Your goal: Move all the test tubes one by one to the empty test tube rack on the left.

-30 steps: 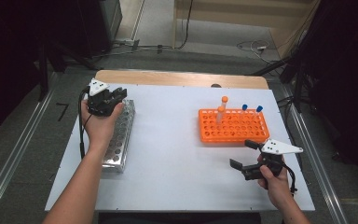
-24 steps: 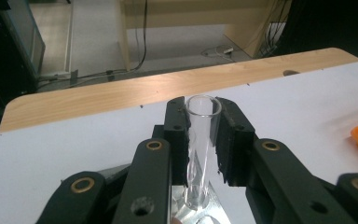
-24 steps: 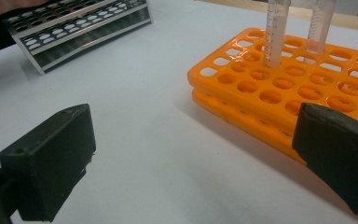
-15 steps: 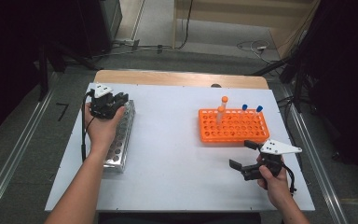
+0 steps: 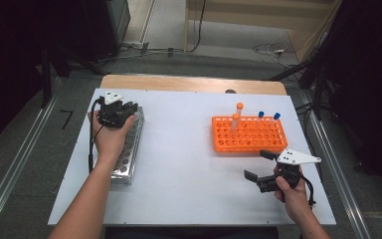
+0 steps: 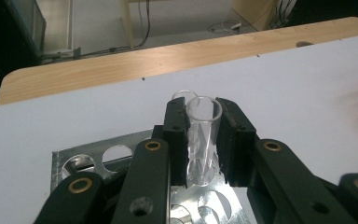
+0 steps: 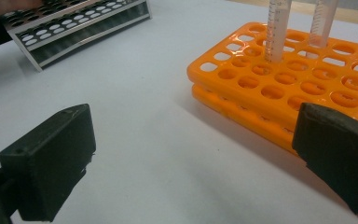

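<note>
Left gripper view: glass tube [image 6: 202,135] between jaws

An orange rack [image 5: 248,134] sits on the white surface [image 5: 179,169], right of centre. Capped tubes [image 5: 238,115] stand upright along its far row. A wooden strip [image 5: 189,83] borders the surface's far edge.

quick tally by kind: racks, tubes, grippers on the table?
Racks: 2, the metal rack and the orange rack
Capped tubes in the orange rack: 4
Clear open tubes at the metal rack: 2
Grippers: 2, left gripper, right gripper
Total: 10
</note>
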A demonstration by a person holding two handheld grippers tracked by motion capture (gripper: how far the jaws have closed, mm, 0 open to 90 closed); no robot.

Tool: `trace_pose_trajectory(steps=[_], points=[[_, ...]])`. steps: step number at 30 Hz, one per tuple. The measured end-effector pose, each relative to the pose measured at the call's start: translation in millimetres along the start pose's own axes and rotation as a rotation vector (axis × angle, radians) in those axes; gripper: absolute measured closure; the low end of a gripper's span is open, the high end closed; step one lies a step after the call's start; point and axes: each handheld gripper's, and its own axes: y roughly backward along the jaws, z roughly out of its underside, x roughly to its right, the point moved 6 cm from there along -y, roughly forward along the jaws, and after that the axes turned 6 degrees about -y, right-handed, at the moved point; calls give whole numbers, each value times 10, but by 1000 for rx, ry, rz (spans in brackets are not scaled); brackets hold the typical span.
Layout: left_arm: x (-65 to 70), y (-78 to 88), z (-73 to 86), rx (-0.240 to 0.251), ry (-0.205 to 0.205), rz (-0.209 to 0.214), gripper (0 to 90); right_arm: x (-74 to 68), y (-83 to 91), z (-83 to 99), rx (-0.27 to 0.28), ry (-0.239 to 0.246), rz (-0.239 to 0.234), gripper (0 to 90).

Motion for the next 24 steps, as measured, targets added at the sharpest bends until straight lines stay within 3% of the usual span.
trace_pose_trajectory(steps=[4, 12, 15, 18, 24], points=[[-15, 23, -6, 5, 27, 20, 685, 0, -3, 3, -2, -2, 0, 0], [23, 176, -62, 45, 60, 64, 449, 4, -13, 4, -1, -5, 3, 0], [82, 251, -74, 55, 62, 83, 273, 3, -18, 3, -3, -2, 2, 0], [157, 340, -69, 72, 67, 115, 153, 3, -27, 2, -3, -1, 2, 0], [304, 514, -21, 100, 68, 165, 39, 6, -37, -1, -4, -2, 4, 0]])
